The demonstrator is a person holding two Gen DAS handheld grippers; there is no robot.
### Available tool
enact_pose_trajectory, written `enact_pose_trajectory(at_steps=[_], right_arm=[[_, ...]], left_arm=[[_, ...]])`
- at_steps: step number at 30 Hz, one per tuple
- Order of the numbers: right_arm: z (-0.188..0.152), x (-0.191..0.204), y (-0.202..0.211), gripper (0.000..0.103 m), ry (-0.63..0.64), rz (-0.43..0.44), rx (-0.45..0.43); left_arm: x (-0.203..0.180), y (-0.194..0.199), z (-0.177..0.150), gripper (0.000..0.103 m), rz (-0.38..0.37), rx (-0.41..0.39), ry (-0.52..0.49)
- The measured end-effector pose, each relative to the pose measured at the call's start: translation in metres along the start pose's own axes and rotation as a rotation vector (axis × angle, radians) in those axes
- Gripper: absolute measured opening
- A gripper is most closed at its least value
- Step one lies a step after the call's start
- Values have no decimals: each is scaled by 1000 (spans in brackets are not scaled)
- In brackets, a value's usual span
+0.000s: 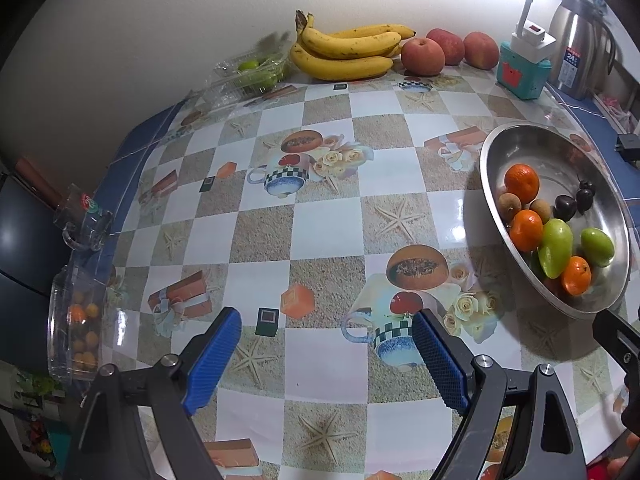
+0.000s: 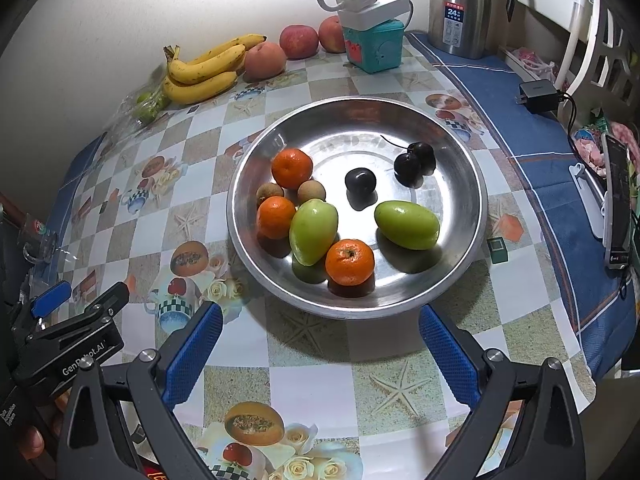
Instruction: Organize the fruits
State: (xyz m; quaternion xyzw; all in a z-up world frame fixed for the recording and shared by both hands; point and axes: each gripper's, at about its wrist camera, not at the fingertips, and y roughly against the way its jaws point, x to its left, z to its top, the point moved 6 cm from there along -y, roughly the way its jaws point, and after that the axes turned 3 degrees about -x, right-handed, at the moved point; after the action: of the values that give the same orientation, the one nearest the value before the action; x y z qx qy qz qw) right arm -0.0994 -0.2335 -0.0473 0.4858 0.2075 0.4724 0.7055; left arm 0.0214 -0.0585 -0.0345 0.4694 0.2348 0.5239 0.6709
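Steel bowl (image 2: 460,216) of tangerines (image 2: 349,262), green mangoes (image 2: 406,225) and dark plums (image 2: 360,181) is seen mid-frame, unobstructed. Bananas (image 2: 200,68), apples (image 2: 299,41) and a thermos (image 2: 460,8) are lined along the top. Both the left gripper (image 1: 326,354) and right gripper (image 2: 320,356) are held wide apart, empty.

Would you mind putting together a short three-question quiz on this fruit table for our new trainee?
1. True or false: the right gripper is shut on a mandarin.
2. How many mandarins lie in the steel bowl?
A) two B) three C) five
3. Fill in: the bananas lie outside the bowl, by the wall, next to the ____.

Key:
1. False: both the right gripper and the left gripper are open and hold nothing.
2. B: one at the back left, one below it, one nearest the camera.
3. Apples.
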Motion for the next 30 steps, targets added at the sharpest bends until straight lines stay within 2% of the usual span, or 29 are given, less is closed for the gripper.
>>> enact_pose_trajectory(at_steps=[30], right_arm=[[-4, 1, -8, 99, -3, 9, 36]], left_arm=[[7, -2, 1, 89, 15, 5, 5]])
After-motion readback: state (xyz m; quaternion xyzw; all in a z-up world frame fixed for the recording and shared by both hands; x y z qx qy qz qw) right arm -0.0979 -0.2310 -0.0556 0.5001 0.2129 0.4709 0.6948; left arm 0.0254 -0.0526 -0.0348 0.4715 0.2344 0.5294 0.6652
